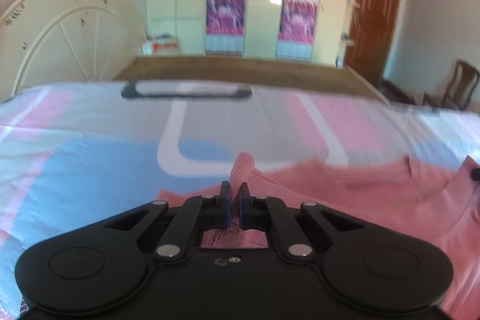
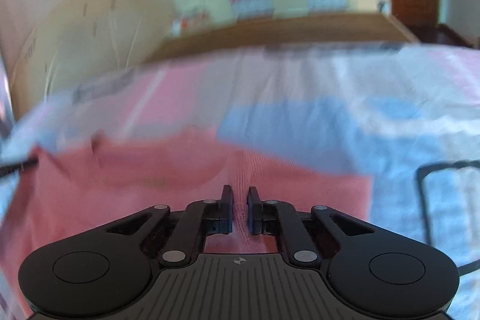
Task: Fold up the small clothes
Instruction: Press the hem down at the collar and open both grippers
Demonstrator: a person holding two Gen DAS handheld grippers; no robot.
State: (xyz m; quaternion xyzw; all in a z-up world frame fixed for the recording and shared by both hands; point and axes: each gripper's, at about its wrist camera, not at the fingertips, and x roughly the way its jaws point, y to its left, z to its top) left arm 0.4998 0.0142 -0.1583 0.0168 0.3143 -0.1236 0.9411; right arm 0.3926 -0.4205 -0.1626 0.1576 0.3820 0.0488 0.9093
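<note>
A pink knit top (image 1: 360, 194) lies on a bed sheet with pink, blue and grey patches (image 1: 90, 164). My left gripper (image 1: 235, 190) is shut on a ribbed edge of the pink top, which stands up between the jaws. In the right wrist view the same pink top (image 2: 144, 170) spreads to the left. My right gripper (image 2: 240, 194) is shut on a ribbed fold of it. The right view is blurred by motion.
A black rectangular frame (image 1: 186, 90) lies on the far part of the sheet. Another black frame edge (image 2: 426, 200) shows at the right. Behind are a wooden bed board (image 1: 240, 68), a cream headboard (image 1: 69, 29), wardrobes and a brown door (image 1: 375, 14).
</note>
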